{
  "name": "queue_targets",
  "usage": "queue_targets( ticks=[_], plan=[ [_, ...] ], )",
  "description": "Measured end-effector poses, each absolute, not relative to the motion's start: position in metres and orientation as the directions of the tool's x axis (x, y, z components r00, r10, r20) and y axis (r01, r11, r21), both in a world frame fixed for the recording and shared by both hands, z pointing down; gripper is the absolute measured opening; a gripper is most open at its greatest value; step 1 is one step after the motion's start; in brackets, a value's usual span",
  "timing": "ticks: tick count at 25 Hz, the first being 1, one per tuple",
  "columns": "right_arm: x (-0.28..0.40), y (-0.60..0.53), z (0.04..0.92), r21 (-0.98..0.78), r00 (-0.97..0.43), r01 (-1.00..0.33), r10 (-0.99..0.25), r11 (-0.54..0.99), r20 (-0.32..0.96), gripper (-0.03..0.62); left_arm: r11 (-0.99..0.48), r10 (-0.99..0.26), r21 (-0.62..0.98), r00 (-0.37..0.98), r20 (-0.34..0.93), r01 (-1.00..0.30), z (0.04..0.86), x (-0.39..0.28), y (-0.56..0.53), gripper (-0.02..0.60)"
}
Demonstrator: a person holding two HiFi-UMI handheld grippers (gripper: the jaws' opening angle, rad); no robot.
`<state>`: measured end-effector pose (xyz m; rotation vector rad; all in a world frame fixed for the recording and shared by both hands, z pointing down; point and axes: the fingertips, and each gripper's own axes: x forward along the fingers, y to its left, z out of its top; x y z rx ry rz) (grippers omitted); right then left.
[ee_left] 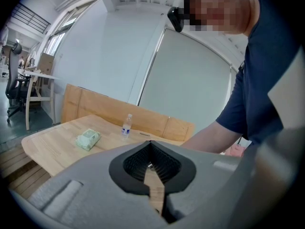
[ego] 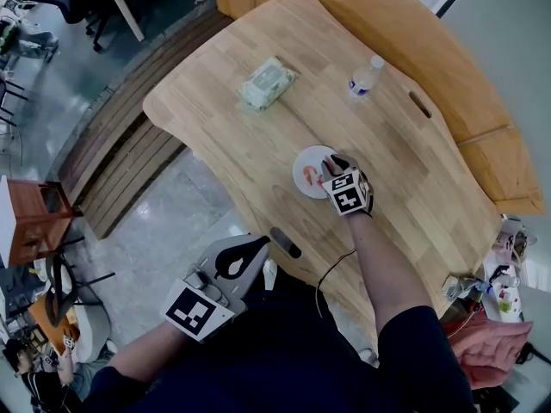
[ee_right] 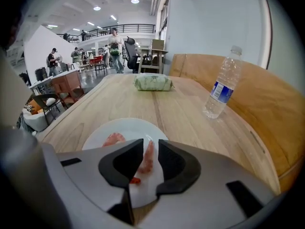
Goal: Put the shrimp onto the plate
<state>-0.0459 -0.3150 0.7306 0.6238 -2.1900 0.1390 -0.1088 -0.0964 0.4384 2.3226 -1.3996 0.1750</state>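
A small white plate (ego: 303, 163) (ee_right: 128, 127) sits on the wooden table (ego: 258, 144), just left of my right gripper (ego: 334, 167). In the right gripper view a pink shrimp (ee_right: 147, 157) fills the narrow gap between the jaws of that gripper (ee_right: 149, 149), right above the plate's near part; the jaws are shut on it. A second shrimp (ee_right: 113, 138) (ego: 310, 175) lies on the plate to the left. My left gripper (ego: 245, 256) (ee_left: 151, 149) is held off the table's near edge, shut and empty.
A green pack of wipes (ego: 267, 83) (ee_right: 152, 82) (ee_left: 87, 139) and a water bottle (ego: 365, 77) (ee_right: 222, 87) (ee_left: 126, 125) stand farther back on the table. A wooden bench (ego: 482, 76) runs behind it. A black handle (ego: 286, 242) lies at the table's near edge.
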Motion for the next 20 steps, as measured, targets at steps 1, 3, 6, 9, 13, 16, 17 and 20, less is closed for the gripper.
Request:
queue_targets(
  ticks=[1,3,6,9,13,16,17,20],
  plan=[
    [-0.046,-0.315,0.729,0.115,-0.530,-0.476,-0.389,0.872,0.753,0.094,-0.406,-0.814,0.289,0.487,0.317,-0.867,0.438,-0.108,-0.096,0.004],
    [-0.045,-0.315,0.727,0.124,-0.528,-0.474,-0.394,0.872,0.752,0.094,-0.408,-0.813,0.291,0.490,0.316,-0.865,0.437,-0.107,-0.095,0.003],
    [-0.043,-0.318,0.718,0.120,-0.535,-0.495,-0.411,0.861,0.738,0.094,-0.415,-0.814,0.286,0.493,0.307,-0.864,0.432,-0.107,-0.095,0.003],
    [-0.042,-0.314,0.702,0.115,-0.557,-0.515,-0.433,0.850,0.708,0.094,-0.442,-0.818,0.260,0.505,0.277,-0.858,0.419,-0.104,-0.100,0.003],
    [-0.039,-0.292,0.673,0.113,-0.597,-0.528,-0.462,0.842,0.656,0.094,-0.460,-0.811,0.267,0.523,0.262,-0.847,0.417,-0.099,-0.097,0.003],
    [-0.033,-0.269,0.648,0.092,-0.622,-0.551,-0.482,0.829,0.617,0.094,-0.465,-0.806,0.283,0.533,0.258,-0.839,0.416,-0.096,-0.094,0.003],
    [-0.030,-0.262,0.640,0.087,-0.628,-0.559,-0.489,0.825,0.605,0.094,-0.473,-0.804,0.281,0.540,0.249,-0.835,0.413,-0.094,-0.095,0.003],
    [-0.023,-0.240,0.614,0.066,-0.650,-0.577,-0.506,0.814,0.567,0.094,-0.500,-0.797,0.274,0.560,0.226,-0.822,0.404,-0.089,-0.096,0.003]
  ],
)
